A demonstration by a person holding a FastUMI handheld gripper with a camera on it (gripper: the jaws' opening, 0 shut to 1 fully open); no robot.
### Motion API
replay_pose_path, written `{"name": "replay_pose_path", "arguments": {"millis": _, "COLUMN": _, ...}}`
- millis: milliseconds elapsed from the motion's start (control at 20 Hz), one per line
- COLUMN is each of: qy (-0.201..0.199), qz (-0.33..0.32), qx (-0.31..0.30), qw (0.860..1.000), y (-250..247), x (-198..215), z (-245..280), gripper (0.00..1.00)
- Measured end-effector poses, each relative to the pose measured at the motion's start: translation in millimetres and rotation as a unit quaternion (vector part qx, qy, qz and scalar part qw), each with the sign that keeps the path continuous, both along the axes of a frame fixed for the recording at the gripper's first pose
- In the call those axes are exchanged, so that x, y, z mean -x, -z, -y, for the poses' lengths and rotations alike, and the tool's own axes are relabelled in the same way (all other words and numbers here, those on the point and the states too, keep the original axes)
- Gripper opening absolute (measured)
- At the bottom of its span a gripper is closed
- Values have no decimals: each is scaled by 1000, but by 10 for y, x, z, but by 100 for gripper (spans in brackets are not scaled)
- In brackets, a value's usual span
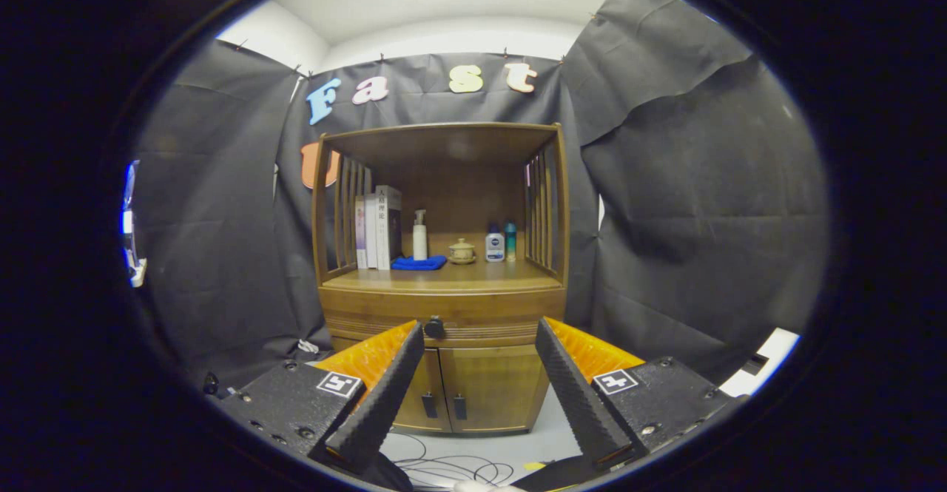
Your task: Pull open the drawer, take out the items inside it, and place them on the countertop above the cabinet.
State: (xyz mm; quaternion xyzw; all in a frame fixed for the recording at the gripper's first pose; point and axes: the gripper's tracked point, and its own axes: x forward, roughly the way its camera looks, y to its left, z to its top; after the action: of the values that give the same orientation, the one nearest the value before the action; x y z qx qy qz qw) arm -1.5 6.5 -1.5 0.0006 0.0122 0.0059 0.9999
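Facing the wooden cabinet (pixel 442 285) from a little way back, I see my gripper (pixel 479 337) with its jaws spread wide and nothing between them. Going left to right on the countertop (pixel 473 276): upright books (pixel 377 227), a blue cloth (pixel 419 263) with a white pump bottle (pixel 419 234) on it, a small lidded pot (pixel 462 251), then two little bottles (pixel 501 243). Below, the drawer (pixel 444 310) sits closed, its dark knob (pixel 434 326) just ahead of my left finger (pixel 381 396). Two lower doors (pixel 462 388) are shut too.
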Motion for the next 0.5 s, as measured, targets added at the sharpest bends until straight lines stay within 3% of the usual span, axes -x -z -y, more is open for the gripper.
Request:
{"name": "replay_pose_path", "arguments": {"millis": 250, "qy": 0, "qz": 9, "qx": 4, "qw": 1000, "y": -62, "x": -216, "z": -33, "gripper": 99}}
{"name": "replay_pose_path", "arguments": {"millis": 500, "qy": -4, "qz": 16, "qx": 0, "qw": 1000, "y": -169, "x": -805, "z": -125, "gripper": 99}}
